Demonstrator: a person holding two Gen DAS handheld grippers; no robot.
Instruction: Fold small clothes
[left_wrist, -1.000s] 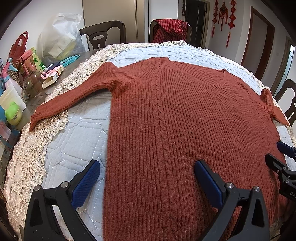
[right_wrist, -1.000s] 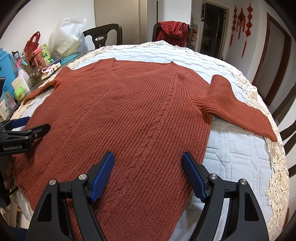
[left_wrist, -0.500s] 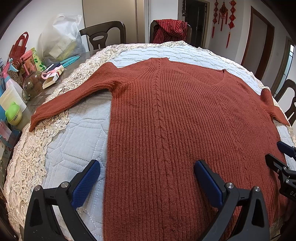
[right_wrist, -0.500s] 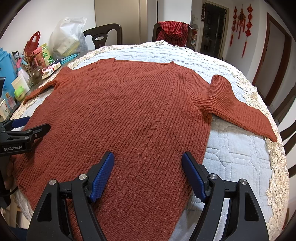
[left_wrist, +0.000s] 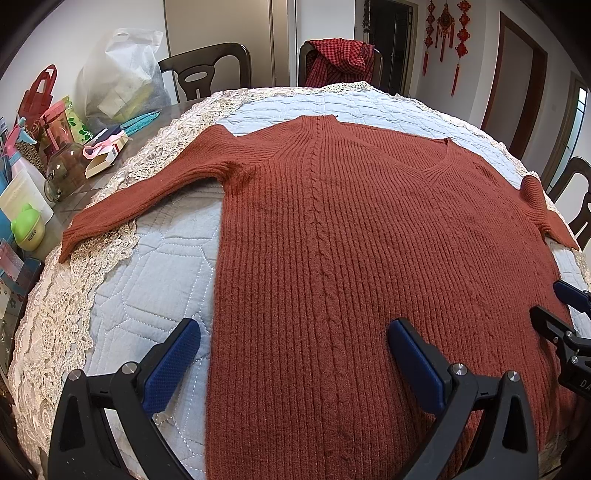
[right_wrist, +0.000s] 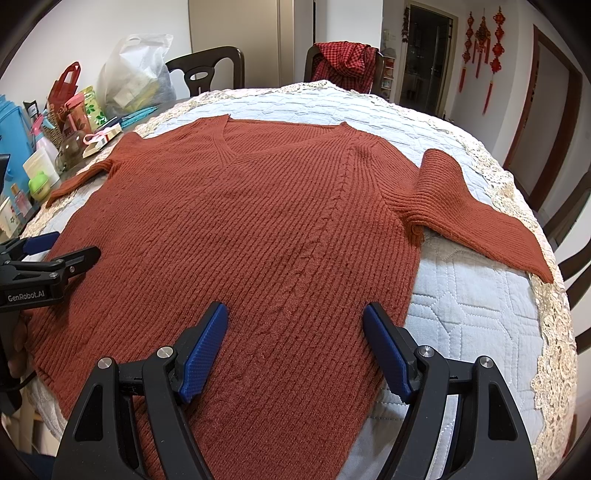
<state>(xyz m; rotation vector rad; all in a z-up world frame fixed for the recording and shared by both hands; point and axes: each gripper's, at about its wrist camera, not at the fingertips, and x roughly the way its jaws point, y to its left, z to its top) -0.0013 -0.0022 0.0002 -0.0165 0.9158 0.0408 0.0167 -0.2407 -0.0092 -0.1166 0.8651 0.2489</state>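
Observation:
A rust-red ribbed V-neck sweater (left_wrist: 351, 236) (right_wrist: 258, 229) lies flat on the quilted table, front up, hem toward me. Its left sleeve (left_wrist: 147, 192) stretches out over the lace border; its right sleeve (right_wrist: 476, 218) angles out toward the table's right edge. My left gripper (left_wrist: 291, 347) hovers open over the hem's left part, one blue pad (left_wrist: 171, 363) above the quilt, the other above the knit. My right gripper (right_wrist: 295, 332) hangs open over the hem's right part, holding nothing. Each gripper also appears at the edge of the other's view: the right gripper (left_wrist: 557, 306) and the left gripper (right_wrist: 55, 247).
A pale blue quilt (left_wrist: 155, 269) with lace trim (left_wrist: 59, 325) covers the table. Bags, jars and boxes (left_wrist: 55, 155) crowd the left side. Dark chairs (left_wrist: 207, 70) stand behind, one draped with red checked cloth (left_wrist: 340, 59). More chairs (right_wrist: 569, 258) sit at right.

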